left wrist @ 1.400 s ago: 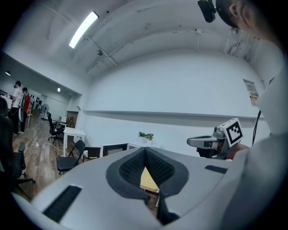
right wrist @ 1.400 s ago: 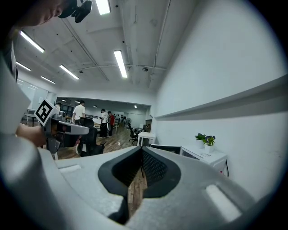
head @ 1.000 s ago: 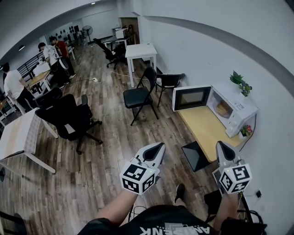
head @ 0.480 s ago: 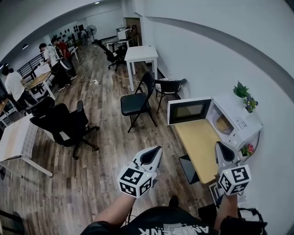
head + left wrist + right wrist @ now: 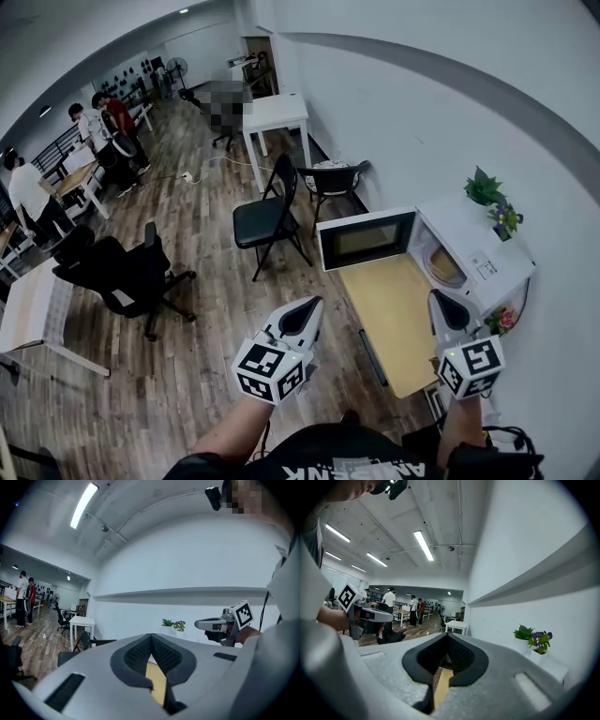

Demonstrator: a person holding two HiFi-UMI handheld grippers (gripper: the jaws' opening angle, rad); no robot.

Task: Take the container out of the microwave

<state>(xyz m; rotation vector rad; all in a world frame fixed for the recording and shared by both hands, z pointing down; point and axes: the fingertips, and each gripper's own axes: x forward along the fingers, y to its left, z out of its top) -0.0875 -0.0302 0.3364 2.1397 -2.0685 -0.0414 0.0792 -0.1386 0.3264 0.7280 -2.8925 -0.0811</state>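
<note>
Head view: the white microwave stands at three o'clock with its door open, and the round tan container is inside, not yet reached. The left hand-held gripper and right hand-held gripper are well short of it. Left gripper view: jaws together, empty. Right gripper view: likewise. Reaching, gripping and lifting out all remain.

Container partly hidden within microwave

I am in a big office room. It has a wood floor, white desks, black rolling chairs and long lights on the ceiling. People stand by desks far off. A microwave sits along the wall edge of a small table.
</note>
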